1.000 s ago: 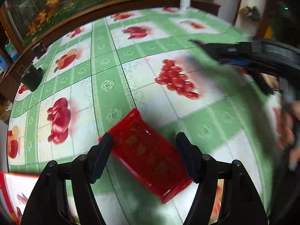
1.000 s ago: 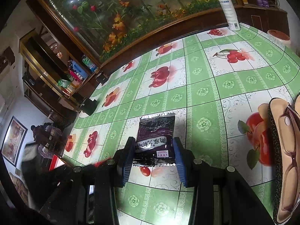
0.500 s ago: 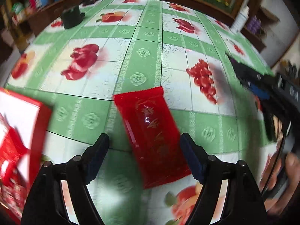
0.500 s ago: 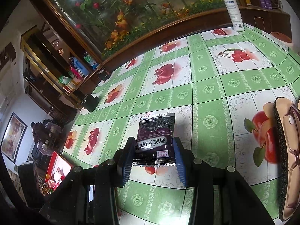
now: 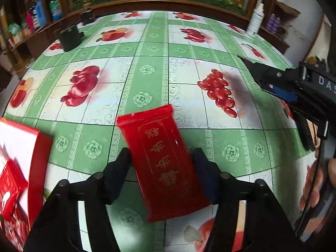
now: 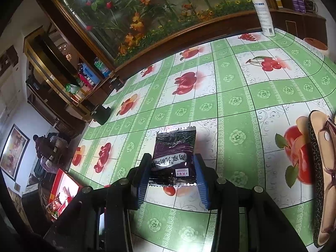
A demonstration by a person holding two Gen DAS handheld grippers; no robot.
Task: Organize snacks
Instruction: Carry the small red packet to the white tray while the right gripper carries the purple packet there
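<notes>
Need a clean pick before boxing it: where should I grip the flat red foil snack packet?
Pinch the flat red foil snack packet across its two long edges near the middle, coming down from above. It lies flat lengthwise between the left hand-held gripper fingers, whose jaws are closing.

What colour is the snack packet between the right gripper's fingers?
Dark purple-black with a white label band: snack packet, clearest in the right wrist view.

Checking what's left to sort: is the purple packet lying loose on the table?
No, the purple packet is clamped between the jaws of the right gripper, above the table.
</notes>
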